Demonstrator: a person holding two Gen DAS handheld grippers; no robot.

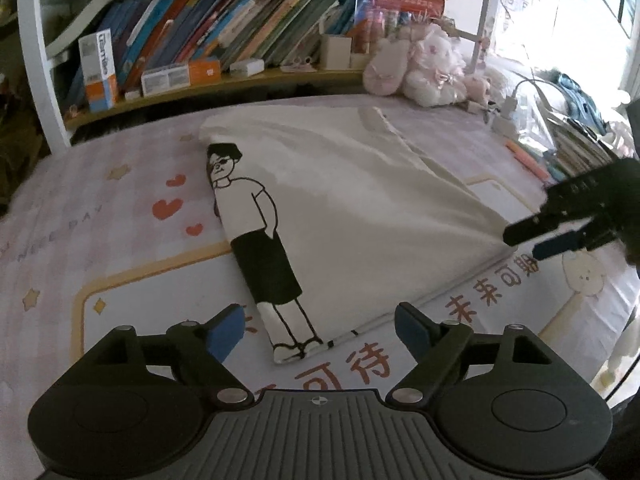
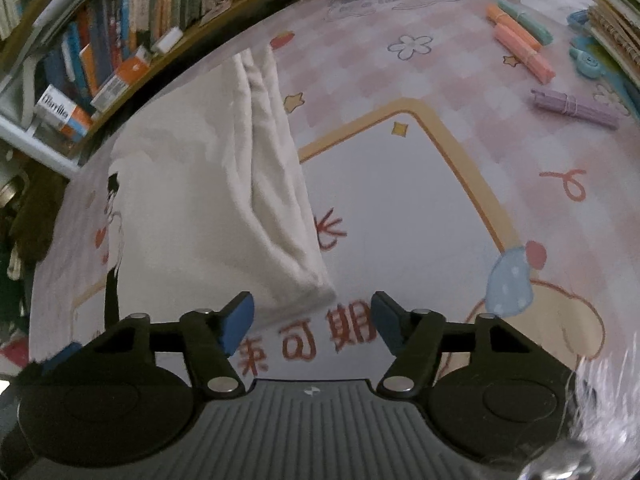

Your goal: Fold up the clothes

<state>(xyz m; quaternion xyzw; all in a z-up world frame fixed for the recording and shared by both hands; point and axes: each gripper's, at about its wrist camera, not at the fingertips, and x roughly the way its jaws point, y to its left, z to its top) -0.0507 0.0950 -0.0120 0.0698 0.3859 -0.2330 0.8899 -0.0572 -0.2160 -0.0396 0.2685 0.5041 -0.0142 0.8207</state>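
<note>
The white shirt [image 1: 360, 216] lay folded on the pink mat [image 1: 120, 248], its cartoon print along the left edge. The left gripper [image 1: 320, 334] was open above the shirt's near corner, holding nothing. The right gripper [image 2: 312, 320] was also open, just beside the shirt's right corner, gripping nothing.

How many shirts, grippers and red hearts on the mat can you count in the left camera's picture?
White T-shirt: 1
Hand-held grippers: 2 (left hand-held gripper, right hand-held gripper)
Red hearts: 3
Total: 6
</note>
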